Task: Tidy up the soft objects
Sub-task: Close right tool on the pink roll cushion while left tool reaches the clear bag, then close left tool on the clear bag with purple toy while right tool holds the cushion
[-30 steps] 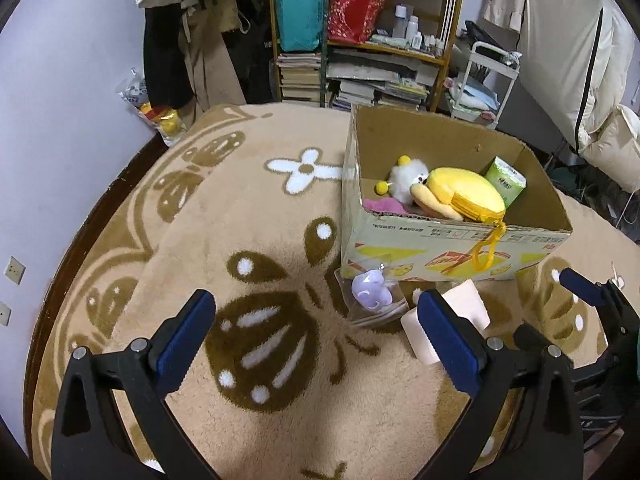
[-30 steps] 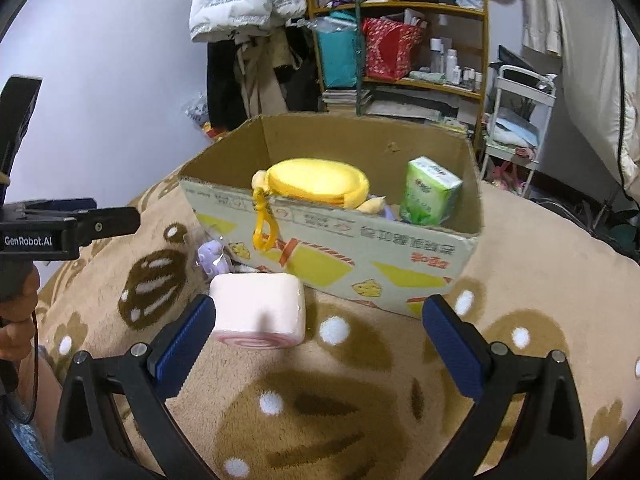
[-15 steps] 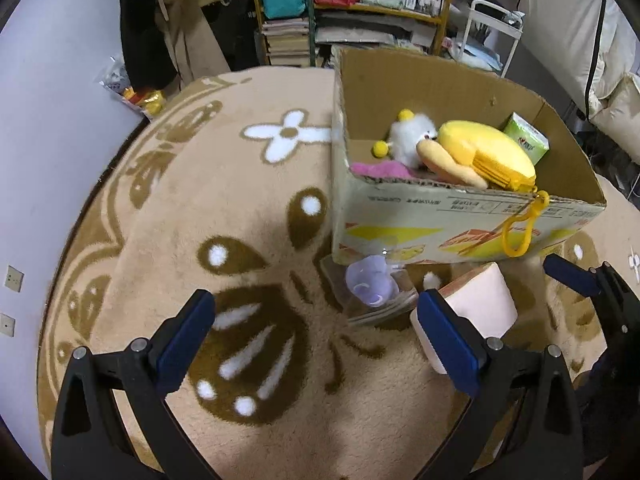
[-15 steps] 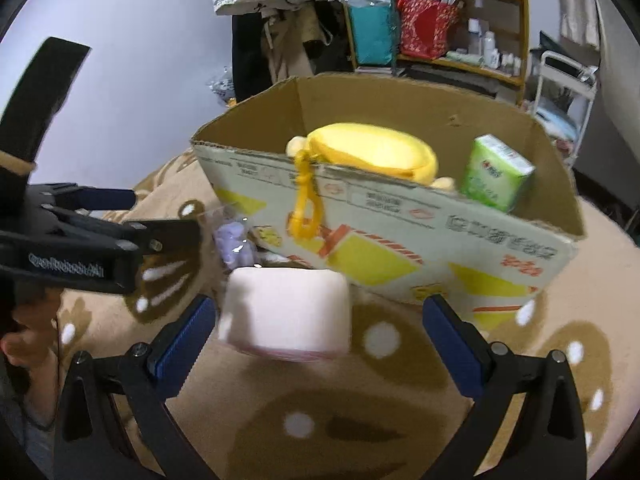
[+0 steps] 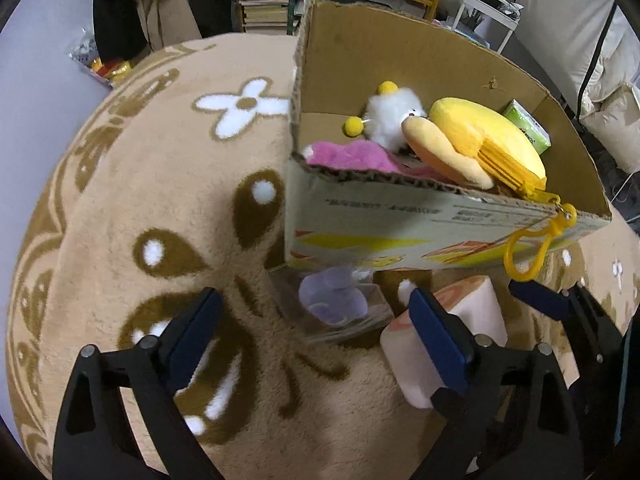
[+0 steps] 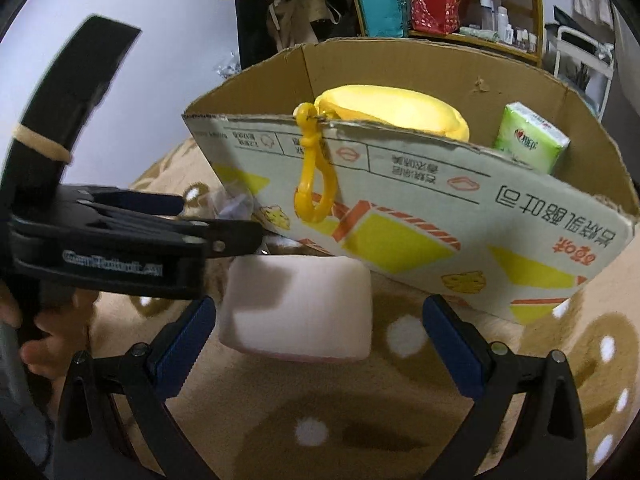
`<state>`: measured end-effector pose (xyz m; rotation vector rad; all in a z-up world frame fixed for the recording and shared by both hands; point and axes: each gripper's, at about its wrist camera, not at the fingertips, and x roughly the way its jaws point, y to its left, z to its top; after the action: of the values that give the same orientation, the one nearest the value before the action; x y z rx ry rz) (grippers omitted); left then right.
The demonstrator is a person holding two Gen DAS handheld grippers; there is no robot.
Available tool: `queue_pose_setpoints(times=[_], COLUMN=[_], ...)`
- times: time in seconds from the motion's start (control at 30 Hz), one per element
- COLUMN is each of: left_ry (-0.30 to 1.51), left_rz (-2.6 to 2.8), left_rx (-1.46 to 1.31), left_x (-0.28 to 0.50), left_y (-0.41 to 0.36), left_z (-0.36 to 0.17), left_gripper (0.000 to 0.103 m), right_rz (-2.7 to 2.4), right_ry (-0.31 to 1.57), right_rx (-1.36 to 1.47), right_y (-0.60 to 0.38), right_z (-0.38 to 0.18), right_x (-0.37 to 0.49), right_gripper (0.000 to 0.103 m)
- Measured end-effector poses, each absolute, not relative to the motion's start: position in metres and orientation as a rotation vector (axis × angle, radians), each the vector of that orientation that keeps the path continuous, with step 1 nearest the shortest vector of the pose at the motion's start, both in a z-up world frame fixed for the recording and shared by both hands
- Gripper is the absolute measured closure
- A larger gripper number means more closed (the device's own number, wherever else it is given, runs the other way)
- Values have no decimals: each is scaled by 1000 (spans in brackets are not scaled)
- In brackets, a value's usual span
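The left gripper [image 5: 312, 336], jaws wide but closing, frames the bagged purple toy [image 5: 334, 294], seemingly untouched, against the cardboard box [image 5: 400, 236], while the right gripper [image 6: 320, 348] stands released around the pink cushion [image 6: 298, 312] with carpet [image 6: 320, 420] free below.

Both grippers have dropped closer to the rug [image 5: 132, 208] and tipped further downward. The left gripper [image 5: 316, 328] now sits low over the bagged purple toy [image 5: 332, 296] just in front of the cardboard box [image 5: 400, 224], jaws closing but still wide, nothing pinched yet. The right gripper [image 6: 320, 336] has moved in on the pink cushion block [image 6: 296, 312], which now lies between its wide-spread fingers. The left gripper reaches further across the right view than before.
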<state>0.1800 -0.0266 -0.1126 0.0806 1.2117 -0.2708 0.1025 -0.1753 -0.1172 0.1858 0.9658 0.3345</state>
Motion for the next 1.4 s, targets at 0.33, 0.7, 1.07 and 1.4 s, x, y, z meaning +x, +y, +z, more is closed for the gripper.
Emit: queue_pose_setpoints(times=[0.33, 0.7, 1.07, 1.4], left_ry=[1281, 1240, 1096, 1017], left_rz=[-299, -279, -197, -231], left_rx=[3, 9, 60, 61], left_x=[190, 176, 147, 131], left_y=[-28, -22, -13, -7], left_z=[-135, -123, -81, -53], left_gripper=[51, 55, 55, 74], right_rz=[290, 328, 252, 224], right_ry=[1024, 1019, 949, 867], right_rx=[128, 155, 156, 143], right_y=[-174, -167, -178, -193], right_z=[-129, -122, -97, -66], right_x=[112, 99, 83, 66], right_gripper=[2, 61, 67, 70])
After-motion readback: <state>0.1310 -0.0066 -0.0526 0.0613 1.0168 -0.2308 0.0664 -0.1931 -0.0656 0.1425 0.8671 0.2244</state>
